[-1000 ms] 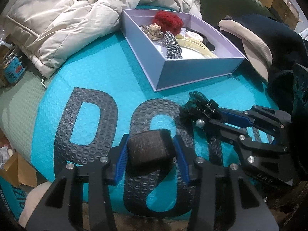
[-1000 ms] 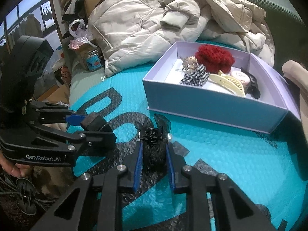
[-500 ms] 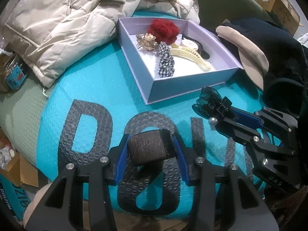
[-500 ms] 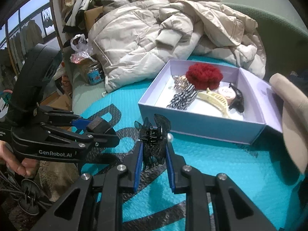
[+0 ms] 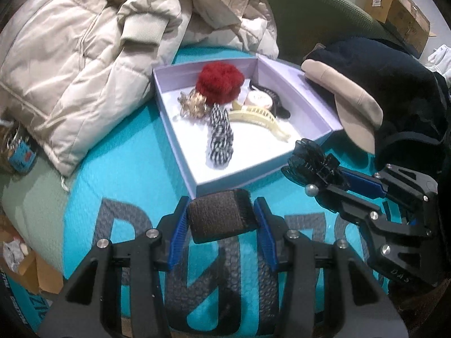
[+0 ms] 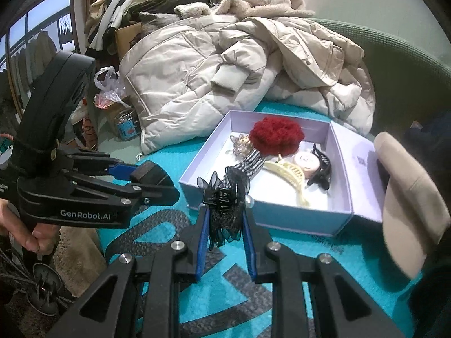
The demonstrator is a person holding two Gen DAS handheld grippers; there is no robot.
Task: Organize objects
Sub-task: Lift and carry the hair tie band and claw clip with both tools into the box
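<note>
A brown hair roller [image 5: 218, 216] is clamped between the blue pads of the left gripper [image 5: 220, 217], held above the teal mat [image 5: 118, 155] just short of the near corner of the lavender box [image 5: 298, 90], which lies at 12 o'clock from the fingertips. A black lace hair clip [image 6: 225, 197] with small pearls is gripped by the right gripper [image 6: 225, 211], its bow projecting beyond the fingertips toward the box's near wall at 12 o'clock. In the left wrist view this clip [image 5: 313, 160] is seen at 3 o'clock from the roller, beside the box's right corner. Inside the box are seen a red scrunchie [image 5: 220, 83], a checked scrunchie [image 5: 221, 138] and a cream claw clip [image 5: 260, 119].

Compared with one second ago, both grippers have been brought closer to the box, and the lace clip has been lifted off the mat's dark lettering.
</note>
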